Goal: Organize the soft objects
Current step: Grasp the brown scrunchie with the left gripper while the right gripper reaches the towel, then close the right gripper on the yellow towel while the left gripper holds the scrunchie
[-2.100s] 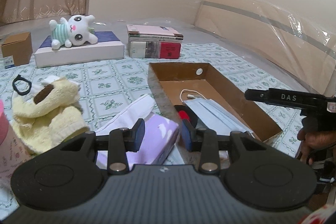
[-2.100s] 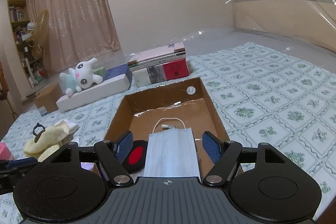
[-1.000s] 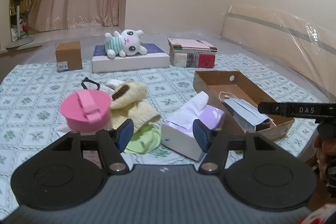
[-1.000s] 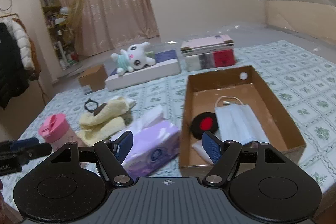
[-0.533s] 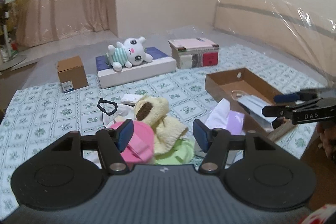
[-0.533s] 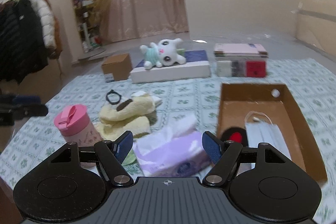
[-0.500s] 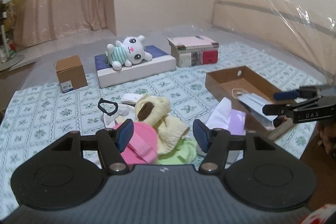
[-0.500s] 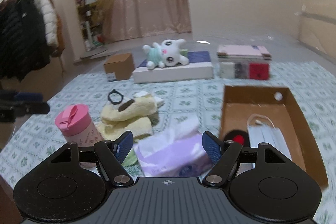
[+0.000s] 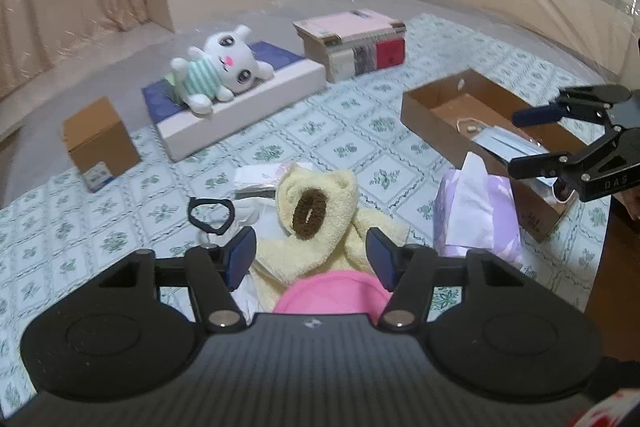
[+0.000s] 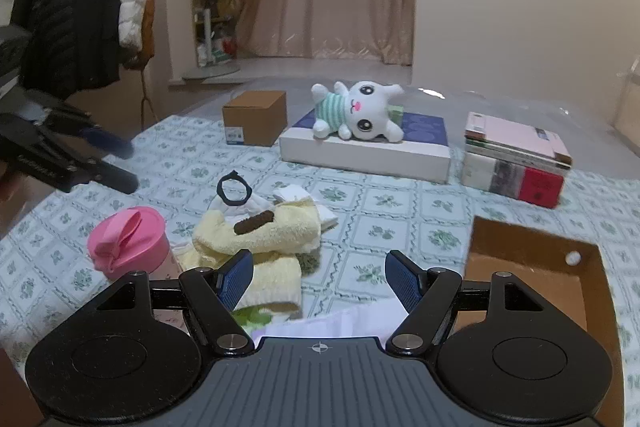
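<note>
A yellow towel (image 9: 316, 223) with a brown patch lies in a heap mid-table; it also shows in the right wrist view (image 10: 260, 239). A purple tissue pack (image 9: 480, 211) sits right of it. A cardboard tray (image 9: 440, 103) holds a blue face mask (image 9: 504, 147). A white plush bunny (image 9: 220, 75) lies on a flat box at the back. My left gripper (image 9: 312, 257) is open and empty above the towel. My right gripper (image 10: 320, 283) is open and empty, seen from the side in the left wrist view (image 9: 560, 139) over the tray.
A pink-lidded cup (image 10: 128, 239) stands left of the towel. A black ring (image 10: 234, 189) lies beyond it. A small brown box (image 10: 256, 123) and a stack of books (image 10: 516, 159) stand at the back. Coats (image 10: 80, 19) hang far left.
Both grippers have pulled back and turned left, away from the tray. The left one opened wider after the first frame. The mask stays in the tray.
</note>
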Available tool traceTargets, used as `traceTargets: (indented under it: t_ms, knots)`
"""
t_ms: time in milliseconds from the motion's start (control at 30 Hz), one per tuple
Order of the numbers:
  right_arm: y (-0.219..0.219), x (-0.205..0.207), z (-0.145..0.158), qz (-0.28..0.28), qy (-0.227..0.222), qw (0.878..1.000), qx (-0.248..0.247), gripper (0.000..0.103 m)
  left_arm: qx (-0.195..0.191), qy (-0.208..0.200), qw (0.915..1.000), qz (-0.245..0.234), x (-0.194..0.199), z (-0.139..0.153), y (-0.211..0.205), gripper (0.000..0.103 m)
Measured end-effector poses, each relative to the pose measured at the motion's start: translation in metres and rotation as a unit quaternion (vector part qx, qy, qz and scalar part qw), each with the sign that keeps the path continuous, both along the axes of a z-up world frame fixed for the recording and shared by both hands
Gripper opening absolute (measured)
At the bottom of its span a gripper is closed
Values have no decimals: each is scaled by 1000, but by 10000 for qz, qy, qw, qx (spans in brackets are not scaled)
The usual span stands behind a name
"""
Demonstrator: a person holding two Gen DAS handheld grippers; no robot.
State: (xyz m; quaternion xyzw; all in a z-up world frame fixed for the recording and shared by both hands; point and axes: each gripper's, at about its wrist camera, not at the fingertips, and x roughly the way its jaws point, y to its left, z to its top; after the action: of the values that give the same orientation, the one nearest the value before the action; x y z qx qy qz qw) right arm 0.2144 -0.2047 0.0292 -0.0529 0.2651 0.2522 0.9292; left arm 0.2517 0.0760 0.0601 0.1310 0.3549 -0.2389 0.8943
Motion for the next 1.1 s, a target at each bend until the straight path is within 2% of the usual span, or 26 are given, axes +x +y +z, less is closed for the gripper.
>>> traceTargets:
  t_ms: [200, 267, 500, 800, 900, 1000, 1100]
  knots:
    - [15, 39, -2, 310, 250, 9990, -182, 73, 98, 418, 9986, -310, 46, -16, -9, 53]
    - [20, 50, -3, 412, 309, 9982, -293, 73, 136, 583, 9973, -421, 61, -21, -16, 48]
    - [41, 80, -16, 704, 458, 9948, -581, 73, 440, 1083, 9894, -856, 103, -47, -43, 41]
    - [49, 102, -37, 807, 619, 9916, -794, 73, 1030, 1537, 9743, -1286, 129, -82, -68, 30]
    - [50, 107, -43, 810, 661, 9911, -820, 73, 1065, 1651, 9716, -1315, 136, -89, -70, 24]
    - [53, 110, -48, 832, 704, 9902, -870, 73, 1056, 1736, 9700, -1334, 140, -93, -70, 11]
    - [56, 111, -49, 892, 727, 9894, -888, 73, 953, 1730, 9722, -1259, 140, -93, -64, 9]
